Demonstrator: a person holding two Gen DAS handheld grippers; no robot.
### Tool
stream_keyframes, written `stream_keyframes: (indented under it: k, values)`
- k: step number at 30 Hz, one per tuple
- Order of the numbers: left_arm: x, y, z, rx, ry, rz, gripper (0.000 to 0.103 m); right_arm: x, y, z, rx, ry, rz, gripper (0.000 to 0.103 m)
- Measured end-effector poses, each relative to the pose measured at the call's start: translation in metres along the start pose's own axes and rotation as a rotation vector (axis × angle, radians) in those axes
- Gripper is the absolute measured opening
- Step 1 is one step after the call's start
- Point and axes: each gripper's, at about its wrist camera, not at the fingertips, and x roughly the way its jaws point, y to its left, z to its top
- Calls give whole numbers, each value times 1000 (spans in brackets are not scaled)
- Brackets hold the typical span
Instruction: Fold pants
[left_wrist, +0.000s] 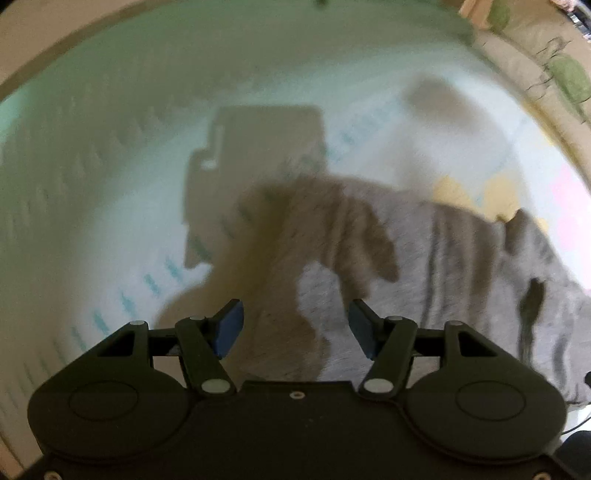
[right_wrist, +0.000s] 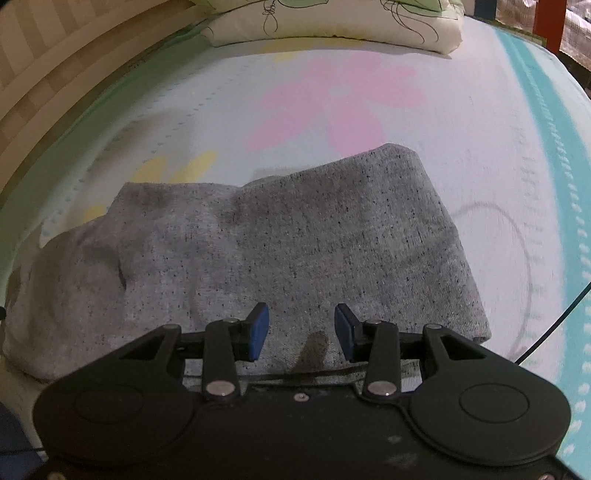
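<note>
Grey heathered knit, flecked with dark specks, makes up the pants (right_wrist: 295, 240), which lie in a folded, roughly rectangular bundle on the bed (right_wrist: 461, 129). The bed's sheet is pale, printed with a pink flower, yellow shapes and a teal dotted stripe. Beyond the pants, at the head of the bed, lies a cream pillow (right_wrist: 332, 22) with a green and black line pattern.

In the right wrist view the right gripper (right_wrist: 301, 330) hangs just over the near edge of the pants, its blue-padded black fingers (right_wrist: 258, 330) spread apart with only cloth showing between them; they pinch nothing.

The left wrist view is blurred. There the left gripper (left_wrist: 295, 328) has its fingers (left_wrist: 231, 328) spread too, empty, above the pants (left_wrist: 461, 277), which show soft creases and reach from between the pads off to the right. Boxy shadows fall across the sheet (left_wrist: 92, 184) and the cloth beyond the pants' left end.
</note>
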Motion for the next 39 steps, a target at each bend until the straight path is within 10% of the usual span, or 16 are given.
stream_keyframes:
  k: [8, 17, 22, 30, 39]
  values:
    - [24, 16, 1, -81, 78, -66, 77, 3, 12, -1, -69, 10, -22, 42]
    - [42, -17, 2, 54, 117, -29, 99, 7, 11, 0, -65, 18, -6, 42]
    - [22, -21, -5, 42, 9, -88, 41, 9, 10, 1, -55, 22, 0, 42]
    - [-38, -51, -14, 97, -132, -118, 35, 5, 2, 2, -23, 7, 38, 42]
    - [-101, -175, -12, 268, -268, -247, 31, -6, -16, 2, 73, -41, 110, 42]
